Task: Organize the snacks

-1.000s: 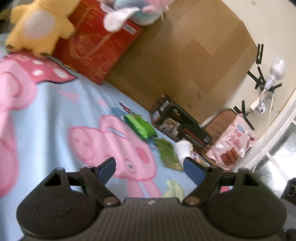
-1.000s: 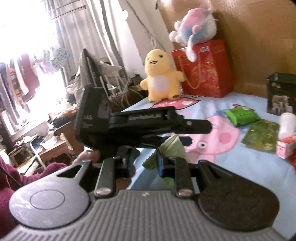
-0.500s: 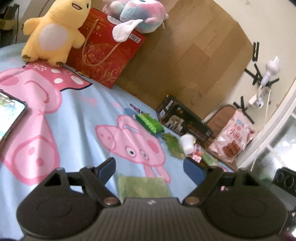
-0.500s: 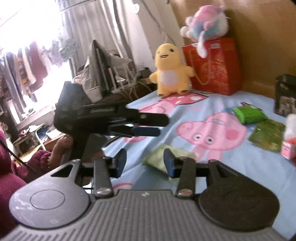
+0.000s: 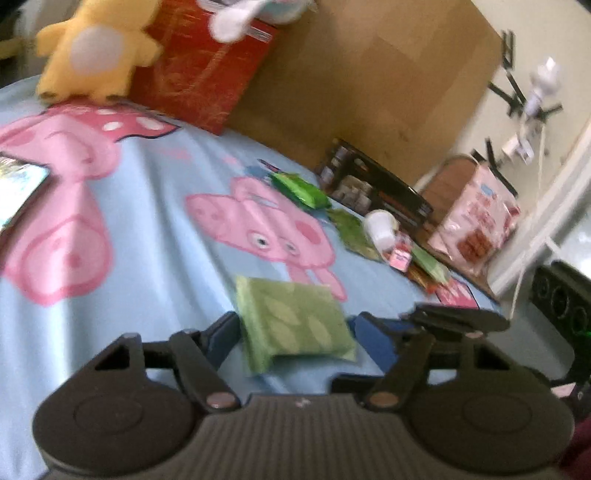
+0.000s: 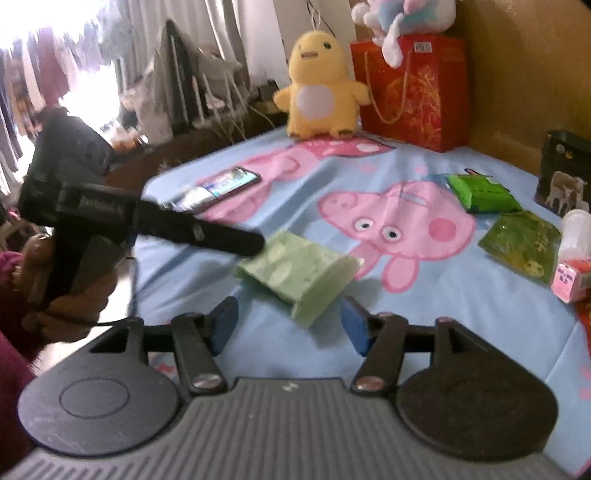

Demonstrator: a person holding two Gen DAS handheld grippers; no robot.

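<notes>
Pale green flat snack packet with leaf print (image 6: 299,275) lies on the light blue bedsheet with pink cartoon pigs (image 6: 461,332), near its front edge, one end propped up a bit. Left gripper (image 5: 293,341), black with blue pads, has its jaws on either side of the packet's near end in the left wrist view; jaws have just been closing, packet between them, but blur hides whether the pads touch it, so grip unclear. Seen from the right wrist view, the left gripper's finger (image 6: 221,236) reaches the packet's far corner from the left, a hand (image 6: 70,295) on its handle. Right gripper (image 6: 290,326) is open, jaws have just been opening, nothing pressed between them; the packet sits just ahead of the fingertips, apart from both pads.

Other snacks are well apart toward the right: bright green foil pouch (image 6: 482,194), dark green flat sachet with gold print (image 6: 521,245), white plastic cup (image 6: 574,234), small pink carton (image 6: 570,280). Black printed box (image 6: 565,173) stands at the sheet's far right edge. Smartphone with lit screen (image 6: 221,184) lies on the sheet, far left. Yellow plush duck (image 6: 317,86) stands at the back beside a red gift bag with gold cord handle (image 6: 410,92); a pink and blue plush toy (image 6: 402,18) sits on top of the bag. Big pink snack bag (image 5: 476,225) leans at the far right in the left wrist view.
</notes>
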